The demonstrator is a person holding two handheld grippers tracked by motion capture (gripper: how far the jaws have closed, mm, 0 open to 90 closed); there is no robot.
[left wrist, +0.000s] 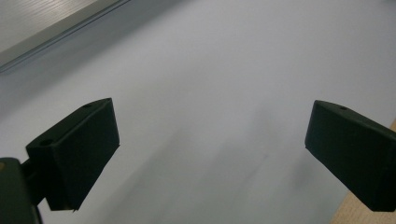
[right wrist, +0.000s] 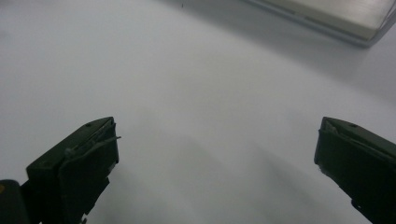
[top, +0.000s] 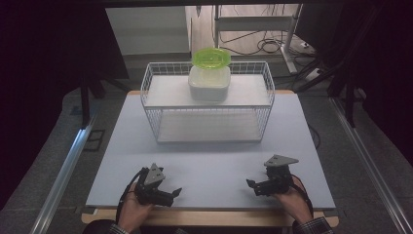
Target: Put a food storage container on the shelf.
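Near the front edge of the table (top: 209,161), the left gripper (top: 173,194) sits toward the front left corner, held in the person's left hand (top: 134,209). Its jaws stand wide apart with nothing between them, only bare tabletop below. The right gripper (top: 252,187) sits toward the front right corner in the right hand (top: 294,202), its jaws likewise spread wide and holding nothing. The two grippers point inward toward each other, well apart. Farther back, a white wire basket (top: 156,92) stands along the rear edge of the table. On its upper shelf rests a white container (top: 209,84), with a green lid (top: 211,57) propped behind it.
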